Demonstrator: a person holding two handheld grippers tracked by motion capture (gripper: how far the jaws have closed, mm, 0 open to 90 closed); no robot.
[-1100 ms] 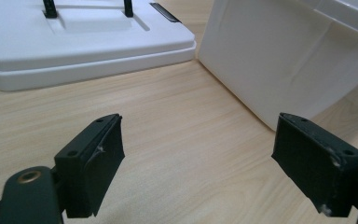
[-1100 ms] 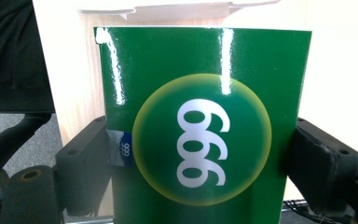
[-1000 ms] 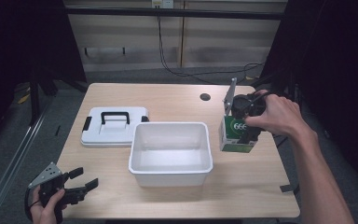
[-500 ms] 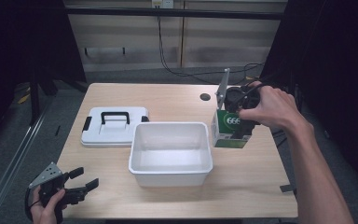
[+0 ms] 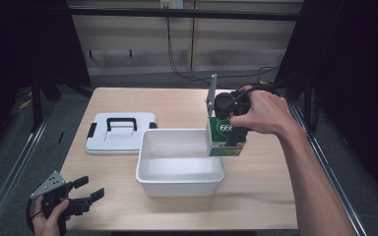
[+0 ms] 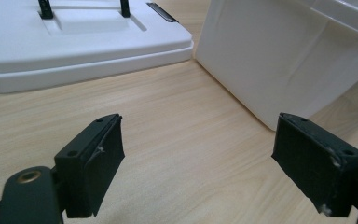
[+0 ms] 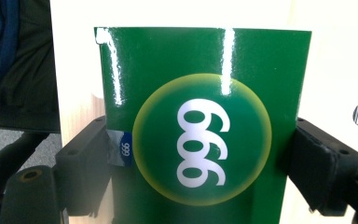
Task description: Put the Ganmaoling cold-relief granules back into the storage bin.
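A green and white box (image 5: 225,135) marked 666 hangs over the right rim of the open white bin (image 5: 147,169), held by my right gripper (image 5: 231,118). In the right gripper view the green box (image 7: 200,121) sits clamped between both black jaws. My left gripper (image 5: 81,194) rests low at the table's front left corner, open and empty. In the left gripper view its jaws stand wide apart over bare wood, and the left gripper (image 6: 198,158) faces the bin's wall (image 6: 270,60).
A white lid with a black handle (image 5: 120,132) lies flat left of the bin; the same lid (image 6: 74,42) shows ahead of the left jaws. A small round hole (image 5: 215,92) marks the table's far side. Dark floor and rails surround the table.
My right gripper carried the green box leftward from the table's right side to above the bin's right rim. The left gripper stayed where it was.
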